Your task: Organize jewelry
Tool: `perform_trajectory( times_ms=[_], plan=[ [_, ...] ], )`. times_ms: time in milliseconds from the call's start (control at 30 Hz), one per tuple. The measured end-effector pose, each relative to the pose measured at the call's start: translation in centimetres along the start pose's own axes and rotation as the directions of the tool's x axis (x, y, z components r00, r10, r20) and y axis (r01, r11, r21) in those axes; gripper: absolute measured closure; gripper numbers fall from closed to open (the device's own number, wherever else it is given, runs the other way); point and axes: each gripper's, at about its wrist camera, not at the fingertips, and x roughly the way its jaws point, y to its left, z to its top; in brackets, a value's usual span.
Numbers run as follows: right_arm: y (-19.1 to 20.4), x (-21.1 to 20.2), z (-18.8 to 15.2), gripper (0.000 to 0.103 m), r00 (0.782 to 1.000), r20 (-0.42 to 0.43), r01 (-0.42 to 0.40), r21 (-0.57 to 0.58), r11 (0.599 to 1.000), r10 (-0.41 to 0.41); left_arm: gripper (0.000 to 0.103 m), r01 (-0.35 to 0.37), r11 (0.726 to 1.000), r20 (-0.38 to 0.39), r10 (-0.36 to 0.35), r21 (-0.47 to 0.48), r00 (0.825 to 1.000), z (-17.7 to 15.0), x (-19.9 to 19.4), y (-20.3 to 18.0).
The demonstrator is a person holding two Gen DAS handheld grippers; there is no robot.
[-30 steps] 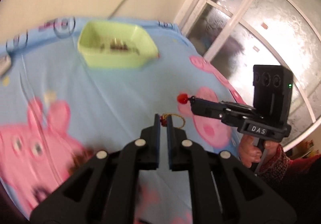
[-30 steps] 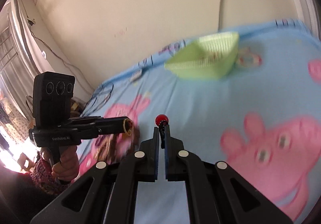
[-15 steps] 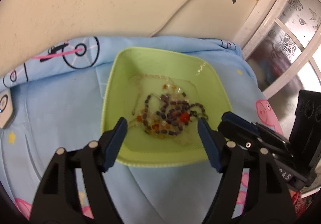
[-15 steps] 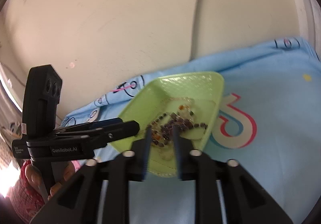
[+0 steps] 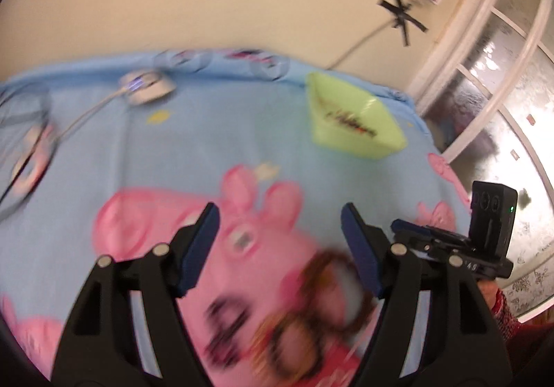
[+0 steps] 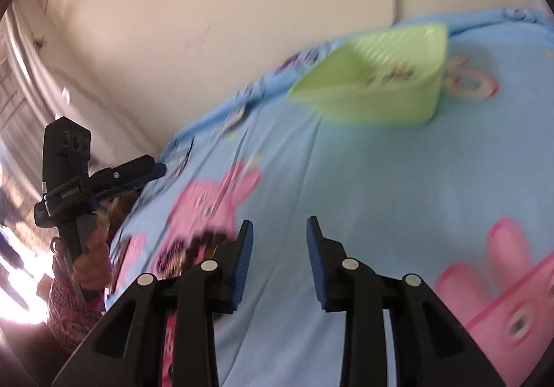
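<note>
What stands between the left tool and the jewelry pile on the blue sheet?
Nothing visible does. The left tool is open and empty, and the blurred jewelry pile lies on the blue sheet close below its fingers.

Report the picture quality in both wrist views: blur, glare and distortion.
Left wrist view: motion blur smears the green dish, the blue sheet and the brown jewelry heap; only the left gripper is crisp; the fisheye bends the window frame. Right wrist view: dish and sheet are blurred too, the right gripper is sharp, and there is blown-out glare at the lower left edge.
</note>
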Motion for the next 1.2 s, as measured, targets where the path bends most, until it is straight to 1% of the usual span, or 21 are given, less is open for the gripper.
perform_trajectory(
  times_ms=[67, 100, 200, 267, 333, 367, 400, 467, 500, 600, 667, 733, 800, 900, 967, 1100, 1200],
  plan=[
    [1.4, 0.6, -0.7, 0.096, 1.0, -0.025, -0.003, -0.038, 0.999, 0.002, 0.034, -0.03, 0.999, 0.007, 0.03, -0.024, 1.0, -1.8, -1.3, 1.5],
    [2.5, 1.3, -0.9, 0.096, 0.999, -0.038, 0.013, -0.076, 0.997, -0.016, 0.034, -0.043, 0.998, 0.018, 0.044, -0.043, 0.999, -3.0, -2.2, 2.3],
    [4.1, 2.9, -1.2, 0.096, 0.996, -0.073, 0.04, -0.118, 0.992, -0.049, 0.034, -0.04, 0.996, 0.041, 0.044, -0.084, 0.998, -4.6, -3.6, 3.7],
    [4.4, 3.9, -1.3, 0.096, 0.993, -0.083, 0.076, -0.144, 0.987, -0.088, 0.034, -0.039, 0.994, 0.056, 0.044, -0.103, 0.997, -5.4, -4.4, 4.5],
    [5.4, 4.7, -1.4, 0.103, 0.99, -0.077, 0.103, -0.191, 0.976, -0.119, 0.034, -0.037, 0.994, 0.06, 0.043, -0.104, 0.997, -5.7, -4.8, 4.8],
    [5.5, 4.7, -1.4, 0.103, 0.989, -0.067, 0.115, -0.199, 0.973, -0.131, 0.034, -0.037, 0.994, 0.061, 0.043, -0.1, 0.997, -5.9, -4.9, 4.9],
    [5.9, 4.5, -1.4, 0.103, 0.989, -0.036, 0.134, -0.206, 0.969, -0.144, 0.034, -0.043, 0.995, 0.064, 0.049, -0.09, 0.997, -6.1, -5.0, 4.8],
    [6.1, 2.9, -1.2, 0.103, 0.986, 0.056, 0.166, -0.201, 0.965, -0.158, 0.034, -0.051, 0.996, 0.069, 0.056, -0.076, 0.996, -6.2, -5.1, 4.6],
    [6.0, 2.3, -1.1, 0.103, 0.981, 0.092, 0.186, -0.183, 0.965, -0.172, 0.034, -0.048, 0.996, 0.069, 0.053, -0.072, 0.996, -6.3, -5.0, 4.5],
    [4.4, 1.3, -0.1, 0.103, 0.968, 0.14, 0.22, -0.093, 0.971, -0.206, 0.034, -0.028, 0.997, 0.064, 0.033, -0.066, 0.997, -6.3, -4.5, 4.4],
    [3.1, 1.1, 0.4, 0.103, 0.974, 0.117, 0.201, -0.051, 0.978, -0.194, 0.034, -0.017, 0.998, 0.058, 0.021, -0.061, 0.998, -6.2, -4.0, 4.2],
    [2.4, 1.2, 0.9, 0.103, 0.985, 0.094, 0.149, -0.018, 0.989, -0.147, 0.034, -0.008, 0.998, 0.053, 0.011, -0.057, 0.999, -6.2, -3.7, 4.0],
    [2.9, 1.2, 1.6, 0.103, 0.991, 0.087, 0.103, -0.02, 0.994, -0.101, 0.034, -0.004, 0.998, 0.048, 0.007, -0.057, 0.999, -6.2, -3.3, 4.0],
    [4.9, 1.2, 3.2, 0.103, 0.997, 0.083, 0.012, -0.047, 0.999, -0.008, 0.034, 0.001, 0.997, 0.043, 0.002, -0.075, 0.999, -6.4, -3.0, 4.2],
    [6.9, 2.0, 4.2, 0.103, 0.996, 0.075, -0.033, -0.077, 0.997, 0.039, 0.034, 0.006, 0.997, 0.045, -0.003, -0.08, 0.999, -6.5, -3.1, 4.4],
    [10.7, 4.0, 6.1, 0.103, 0.991, 0.029, -0.129, -0.127, 0.983, 0.134, 0.034, 0.012, 0.997, 0.06, -0.007, -0.073, 0.998, -6.9, -4.0, 4.5],
    [12.8, 5.9, 6.9, 0.103, 0.982, 0.0, -0.185, -0.137, 0.973, 0.187, 0.034, 0.017, 0.998, 0.072, -0.013, -0.065, 0.997, -7.2, -4.9, 4.2]
  ],
)
